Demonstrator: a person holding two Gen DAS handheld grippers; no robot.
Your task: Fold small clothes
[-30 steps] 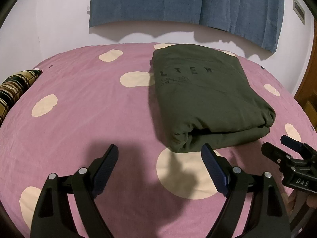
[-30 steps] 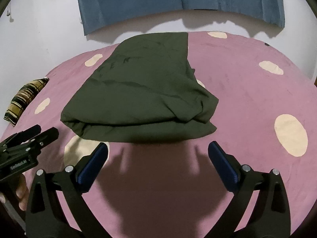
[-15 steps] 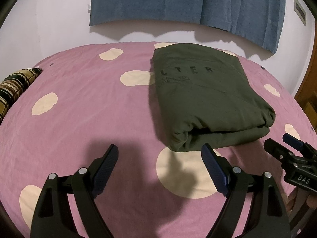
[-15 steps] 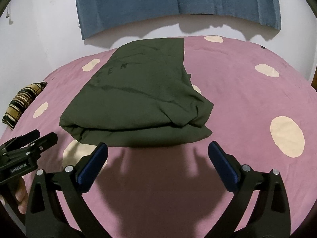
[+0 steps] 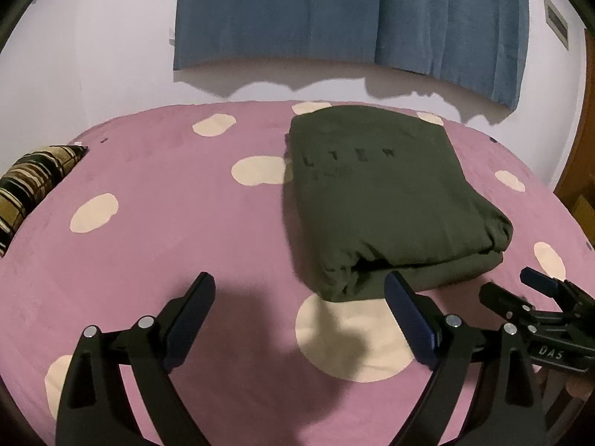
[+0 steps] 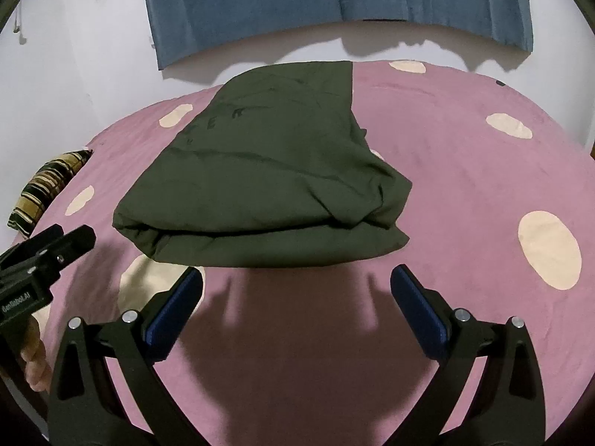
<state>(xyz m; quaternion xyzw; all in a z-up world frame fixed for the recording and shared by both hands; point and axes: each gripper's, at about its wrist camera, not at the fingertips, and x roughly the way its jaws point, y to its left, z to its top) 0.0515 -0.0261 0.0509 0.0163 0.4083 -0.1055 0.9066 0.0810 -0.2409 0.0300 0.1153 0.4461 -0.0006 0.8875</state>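
A dark olive garment [image 5: 386, 200] lies folded in a thick rectangle on the pink spotted bedspread [image 5: 156, 223]; faint letters show on its top. It also shows in the right wrist view [image 6: 267, 182]. My left gripper [image 5: 299, 297] is open and empty, just in front of the garment's near left corner. My right gripper [image 6: 296, 290] is open and empty, just in front of the garment's near folded edge. Each gripper shows at the edge of the other's view: the right gripper [image 5: 535, 293] and the left gripper [image 6: 55, 241].
A striped brown cushion [image 5: 33, 182] lies at the bed's left edge. A blue cloth [image 5: 346, 11] hangs on the white wall behind the bed. A wooden door frame [image 5: 580, 193] stands at the right.
Both grippers have tilted and drawn back slightly; the garment sits a little lower in both views. The garment itself has not moved.
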